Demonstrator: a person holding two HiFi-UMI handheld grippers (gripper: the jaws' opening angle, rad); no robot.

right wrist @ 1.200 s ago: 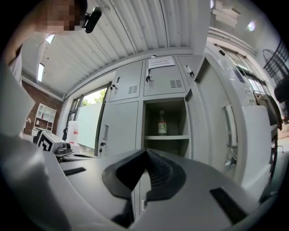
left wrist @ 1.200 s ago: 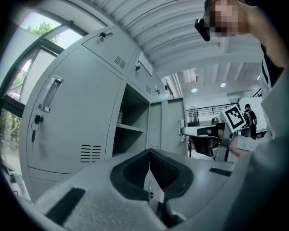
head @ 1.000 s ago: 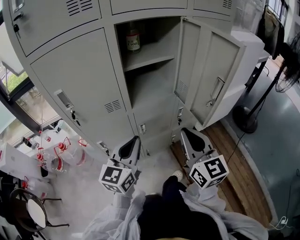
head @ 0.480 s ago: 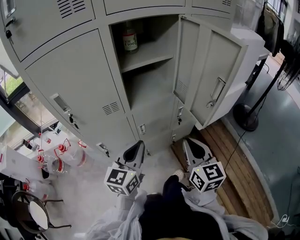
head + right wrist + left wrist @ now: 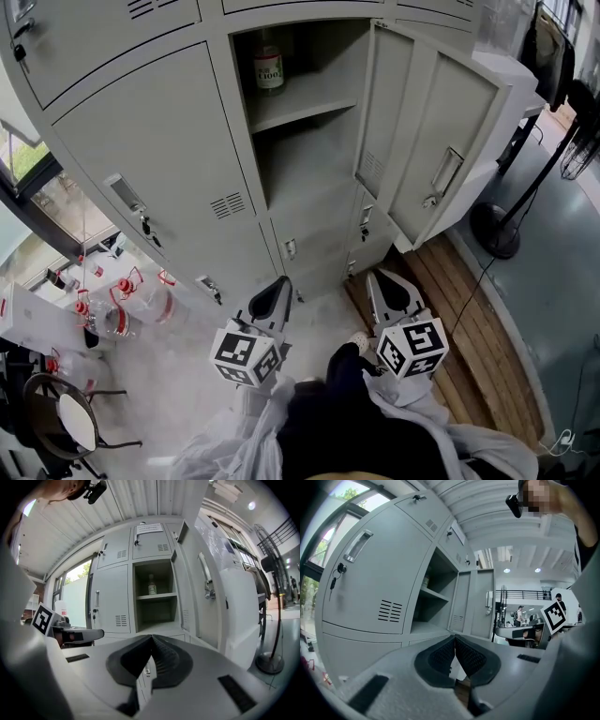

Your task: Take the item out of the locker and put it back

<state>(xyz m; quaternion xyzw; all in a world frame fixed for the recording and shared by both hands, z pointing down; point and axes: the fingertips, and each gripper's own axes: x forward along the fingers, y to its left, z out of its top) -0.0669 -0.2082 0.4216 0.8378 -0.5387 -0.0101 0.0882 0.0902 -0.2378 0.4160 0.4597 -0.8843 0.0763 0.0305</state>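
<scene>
A bottle with a red-and-white label (image 5: pixel 269 67) stands upright at the back of the upper shelf of the open grey locker (image 5: pixel 309 141); the right gripper view also shows the bottle (image 5: pixel 152 586) on that shelf. The locker door (image 5: pixel 441 150) hangs open to the right. My left gripper (image 5: pixel 279 287) and right gripper (image 5: pixel 380 279) are both held low in front of the locker, well below the bottle, with their tips together and nothing between them. In the left gripper view the left gripper (image 5: pixel 454 640) is shut, and the right gripper (image 5: pixel 151 638) looks the same in its own view.
Shut locker doors (image 5: pixel 150 150) lie left of the open one. Clear jugs with red caps (image 5: pixel 122 309) and a chair (image 5: pixel 66 422) stand on the floor at left. A wooden platform (image 5: pixel 459 319) and a standing fan (image 5: pixel 497 225) are at right.
The head view has shifted slightly, so the locker sits a little differently in frame. Both grippers stay shut and low, with almost no movement.
</scene>
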